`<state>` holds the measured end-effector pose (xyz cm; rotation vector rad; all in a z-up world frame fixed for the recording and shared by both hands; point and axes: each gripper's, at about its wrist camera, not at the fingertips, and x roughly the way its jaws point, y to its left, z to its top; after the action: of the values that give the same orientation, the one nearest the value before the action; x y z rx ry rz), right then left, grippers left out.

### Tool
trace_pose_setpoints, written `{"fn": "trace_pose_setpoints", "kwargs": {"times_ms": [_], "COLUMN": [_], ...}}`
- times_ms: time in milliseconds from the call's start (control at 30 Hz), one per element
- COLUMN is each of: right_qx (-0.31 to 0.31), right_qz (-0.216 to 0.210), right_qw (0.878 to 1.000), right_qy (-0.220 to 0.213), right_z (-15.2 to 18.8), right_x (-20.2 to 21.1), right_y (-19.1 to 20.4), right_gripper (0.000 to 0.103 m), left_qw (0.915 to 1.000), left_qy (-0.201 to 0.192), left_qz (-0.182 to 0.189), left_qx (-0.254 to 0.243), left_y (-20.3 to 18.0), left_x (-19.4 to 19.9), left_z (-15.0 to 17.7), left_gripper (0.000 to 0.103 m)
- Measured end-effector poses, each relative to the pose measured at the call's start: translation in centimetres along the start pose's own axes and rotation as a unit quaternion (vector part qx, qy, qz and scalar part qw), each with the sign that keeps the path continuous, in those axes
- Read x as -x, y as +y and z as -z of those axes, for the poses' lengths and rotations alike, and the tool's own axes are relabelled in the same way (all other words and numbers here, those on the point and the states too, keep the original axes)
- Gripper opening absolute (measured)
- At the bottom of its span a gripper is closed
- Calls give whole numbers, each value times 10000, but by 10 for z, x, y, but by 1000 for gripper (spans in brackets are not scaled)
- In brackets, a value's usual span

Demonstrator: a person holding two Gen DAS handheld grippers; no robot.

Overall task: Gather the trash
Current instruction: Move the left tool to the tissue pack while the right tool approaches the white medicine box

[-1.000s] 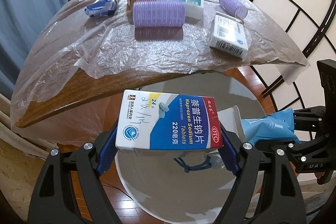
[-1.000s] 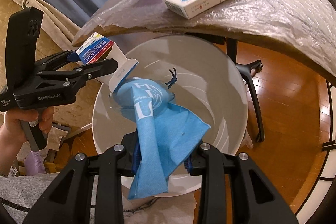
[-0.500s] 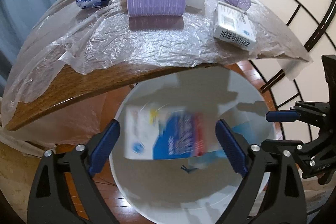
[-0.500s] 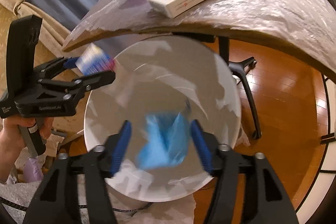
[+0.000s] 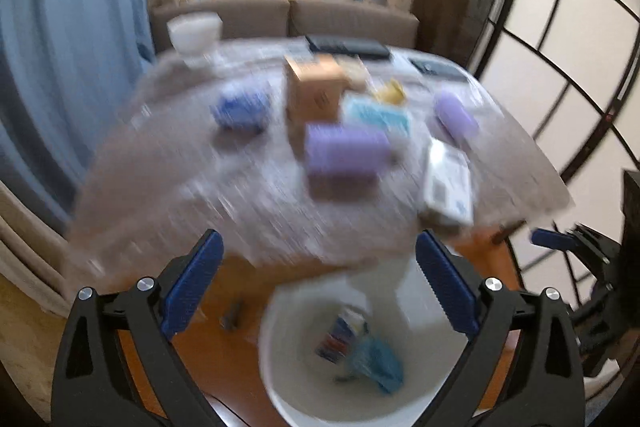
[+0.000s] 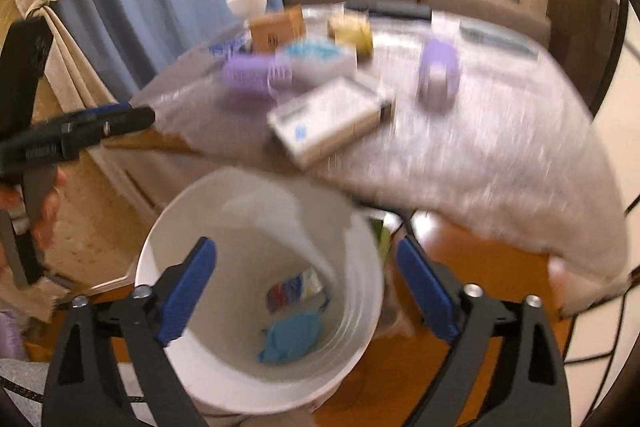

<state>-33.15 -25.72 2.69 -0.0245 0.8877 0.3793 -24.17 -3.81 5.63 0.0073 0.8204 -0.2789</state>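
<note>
A white bucket (image 5: 280, 367) (image 6: 168, 239) stands on the wooden floor under the table edge. At its bottom lie the red and blue medicine box (image 5: 340, 337) (image 6: 292, 289) and the blue wrapper (image 5: 376, 359) (image 6: 292, 337). My left gripper (image 5: 318, 283) hangs above the bucket, jaws still opening, nothing between them. My right gripper (image 6: 306, 287) is over the bucket too, jaws opening and empty. On the table lie a white medicine box (image 5: 448, 183) (image 6: 332, 119), a purple roller (image 5: 344, 151) (image 6: 252, 73) and a second purple roller (image 5: 456, 115) (image 6: 438, 73). Both views are blurred.
The plastic-covered table (image 5: 200, 187) (image 6: 500, 147) also holds a brown carton (image 5: 316, 91) (image 6: 276, 27), a teal box (image 5: 378, 115), a blue packet (image 5: 240, 109) and a white bowl (image 5: 194, 33). A person's hand (image 6: 46, 203) holds the left gripper. Blue curtain on the left.
Both grippers opened and let go: the medicine box and the blue wrapper fell into the bucket. Both hands then rose and tipped up toward the table.
</note>
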Motion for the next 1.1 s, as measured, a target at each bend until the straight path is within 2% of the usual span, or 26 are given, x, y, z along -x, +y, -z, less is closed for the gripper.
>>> {"fn": "trace_pose_setpoints", "kwargs": {"times_ms": [100, 267, 533, 733, 1100], "right_qx": [79, -69, -175, -164, -288], "right_qz": [96, 103, 284, 422, 747], "right_qw": [9998, 9998, 9994, 9990, 9968], "right_qy": [-160, -185, -78, 12, 84], "right_z": [-17, -37, -54, -59, -68], "right_x": [-5, -19, -52, -68, -86], "right_y": [2, 0, 1, 4, 4], "right_gripper": [97, 97, 97, 97, 97], "left_qw": [9994, 9987, 9983, 9982, 9971], "left_qy": [-221, -238, 180, 440, 608], "left_qz": [-274, -444, -541, -415, -403], "left_qx": [-9, -26, -131, -49, -209], "left_y": [14, 34, 61, 74, 80], "left_x": [0, -19, -74, -107, -141], "left_z": [-20, -49, -73, -85, -95], "left_gripper": [102, 102, 102, 102, 102]}}
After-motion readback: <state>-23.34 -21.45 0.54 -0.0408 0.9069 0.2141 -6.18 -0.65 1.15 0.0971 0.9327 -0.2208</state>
